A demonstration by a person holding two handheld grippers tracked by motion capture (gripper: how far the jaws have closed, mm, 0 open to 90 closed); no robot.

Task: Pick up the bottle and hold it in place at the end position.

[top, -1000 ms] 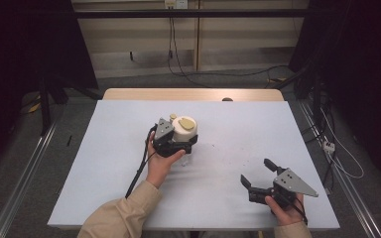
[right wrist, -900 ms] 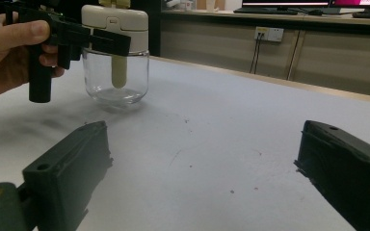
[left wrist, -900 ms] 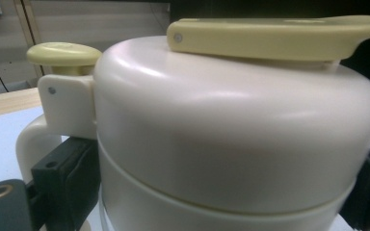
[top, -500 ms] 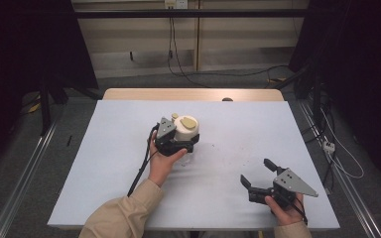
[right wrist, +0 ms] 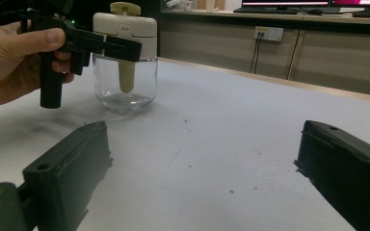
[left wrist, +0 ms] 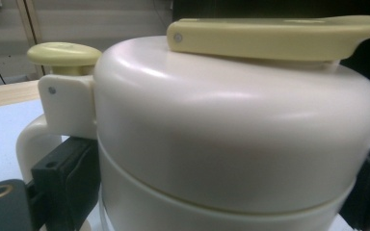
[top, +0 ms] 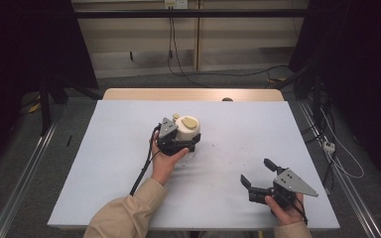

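Gripping the jar (top: 187,134) at centre frame, left gripper (top: 178,141) clenched — right gripper (top: 259,177) released, lower right — lid unopened.

Jar (right wrist: 124,82): clear glass body, smooth and glossy. Its cap (left wrist: 231,125): cream plastic, smooth, soft sheen; pale yellow matt plastic lever (left wrist: 274,36) and knob (left wrist: 63,53) on top. Left gripper (top: 178,144) and right gripper (top: 258,181): black matt plastic. Table (top: 278,129): pale matt surface, faintly scuffed; bare wood edge (top: 129,94) at frame top. Sleeve (top: 124,218): tan cloth.
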